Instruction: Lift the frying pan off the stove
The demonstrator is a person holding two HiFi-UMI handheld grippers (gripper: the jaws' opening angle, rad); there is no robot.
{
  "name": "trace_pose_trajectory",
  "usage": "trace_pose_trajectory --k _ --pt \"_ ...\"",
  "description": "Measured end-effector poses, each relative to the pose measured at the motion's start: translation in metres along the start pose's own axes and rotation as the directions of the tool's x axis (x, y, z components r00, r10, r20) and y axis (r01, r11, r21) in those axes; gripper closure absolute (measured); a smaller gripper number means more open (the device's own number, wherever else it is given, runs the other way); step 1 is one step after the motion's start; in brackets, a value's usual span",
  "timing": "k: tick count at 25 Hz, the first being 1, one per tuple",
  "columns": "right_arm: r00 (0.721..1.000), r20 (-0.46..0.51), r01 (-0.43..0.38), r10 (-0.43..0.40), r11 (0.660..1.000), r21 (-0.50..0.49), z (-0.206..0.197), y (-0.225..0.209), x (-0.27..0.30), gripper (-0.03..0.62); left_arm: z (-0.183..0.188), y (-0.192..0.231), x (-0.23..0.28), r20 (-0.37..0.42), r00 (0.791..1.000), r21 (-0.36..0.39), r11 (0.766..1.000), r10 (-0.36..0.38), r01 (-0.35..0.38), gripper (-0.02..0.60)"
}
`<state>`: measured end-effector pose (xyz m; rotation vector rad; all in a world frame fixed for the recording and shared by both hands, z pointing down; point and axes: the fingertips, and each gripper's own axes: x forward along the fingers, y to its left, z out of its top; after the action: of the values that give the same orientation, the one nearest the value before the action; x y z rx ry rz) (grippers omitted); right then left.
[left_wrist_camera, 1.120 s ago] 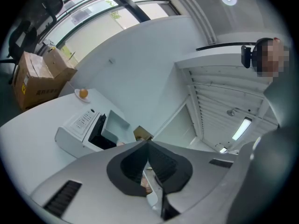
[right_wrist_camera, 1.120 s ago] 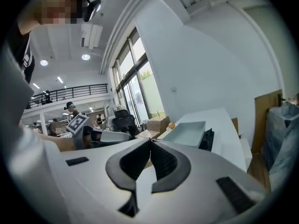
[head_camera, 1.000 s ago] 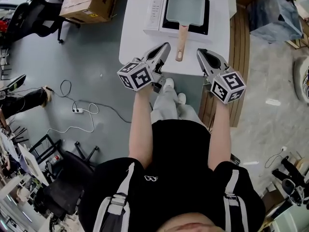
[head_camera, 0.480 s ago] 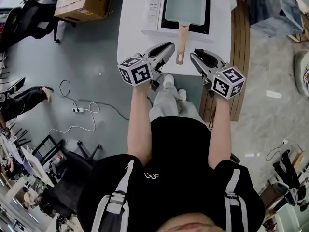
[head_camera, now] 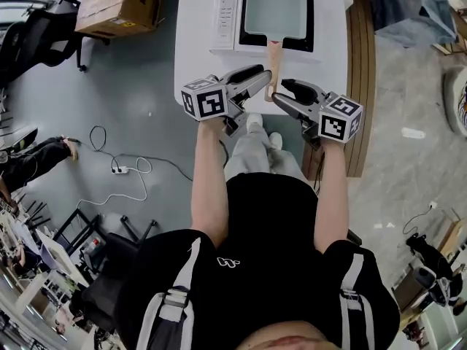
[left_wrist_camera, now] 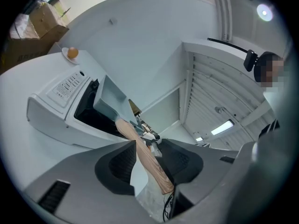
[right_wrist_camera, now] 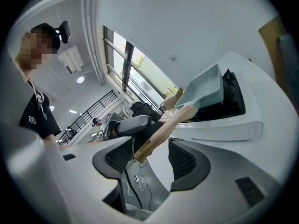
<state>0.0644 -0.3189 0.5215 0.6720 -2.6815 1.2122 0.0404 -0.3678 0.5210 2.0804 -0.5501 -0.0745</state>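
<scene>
Frying pan [head_camera: 275, 7] sits on the stove [head_camera: 225, 13] on the white table [head_camera: 188, 57], its wooden handle [head_camera: 273, 55] pointing toward the person. Left gripper [head_camera: 263, 74] and right gripper [head_camera: 281, 90] flank the handle's end. Both pairs of jaws have just been opening and stand wide, with the handle between them ungripped.
</scene>
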Motion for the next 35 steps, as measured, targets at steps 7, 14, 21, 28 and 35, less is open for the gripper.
trace_pose_trajectory --k 7,14,21,28,35 --pt "1.0 -0.013 -0.025 0.025 0.999 0.046 -0.003 -0.006 0.009 0.347 -0.01 0.007 0.016 -0.064 0.997 -0.048 0.998 -0.042 0.039 0.394" --pt "0.996 -0.043 -0.08 0.083 0.993 0.082 -0.01 -0.002 0.025 0.367 -0.007 0.013 0.027 -0.092 0.994 -0.06 0.997 -0.052 0.046 0.394" --pt "0.99 -0.015 -0.134 0.138 0.98 0.145 -0.008 -0.002 0.028 0.382 -0.01 0.013 0.032 -0.098 0.989 -0.132 0.986 -0.113 0.1 0.394" --pt "0.988 -0.034 -0.143 0.148 0.982 0.125 -0.008 -0.002 0.029 0.379 -0.011 0.011 0.037 -0.098 0.986 -0.157 0.98 -0.136 0.12 0.403" --pt "0.99 -0.033 -0.135 0.139 0.985 0.106 -0.007 -0.001 0.028 0.379 -0.011 0.008 0.036 -0.071 0.99 -0.117 0.986 -0.123 0.114 0.411"
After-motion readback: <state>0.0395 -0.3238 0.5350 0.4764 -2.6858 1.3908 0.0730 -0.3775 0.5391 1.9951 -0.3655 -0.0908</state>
